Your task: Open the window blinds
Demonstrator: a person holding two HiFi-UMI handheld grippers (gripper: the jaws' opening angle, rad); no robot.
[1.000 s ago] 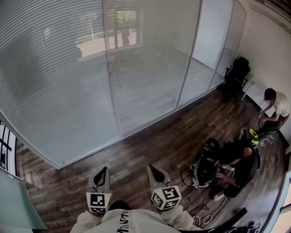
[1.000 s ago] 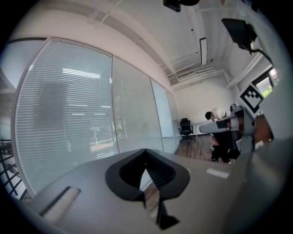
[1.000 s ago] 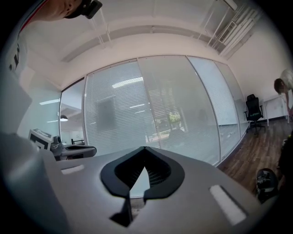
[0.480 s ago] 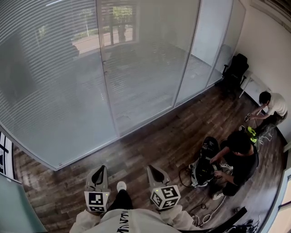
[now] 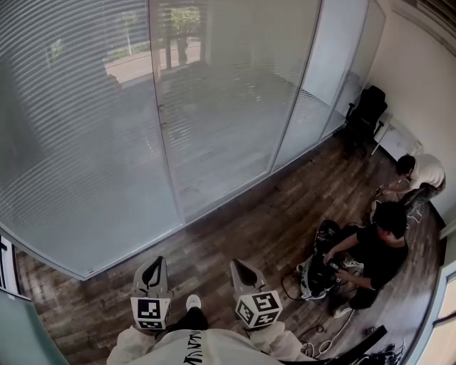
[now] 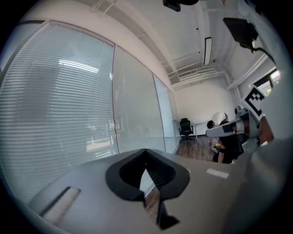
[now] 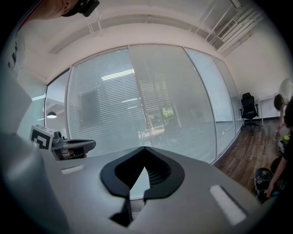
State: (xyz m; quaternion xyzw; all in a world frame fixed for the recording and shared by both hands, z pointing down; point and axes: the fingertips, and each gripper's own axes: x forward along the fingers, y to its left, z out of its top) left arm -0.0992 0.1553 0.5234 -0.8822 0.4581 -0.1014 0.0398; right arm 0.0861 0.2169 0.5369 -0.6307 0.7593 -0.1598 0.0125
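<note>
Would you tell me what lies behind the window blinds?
Through the blinds, a bright window shows faintly, with trees and pavement beyond it. The slats blur and cover everything else behind them.

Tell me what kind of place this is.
Likely an office: glass walls fitted with blinds, an office chair in the far corner, and a wood-plank floor.
</note>
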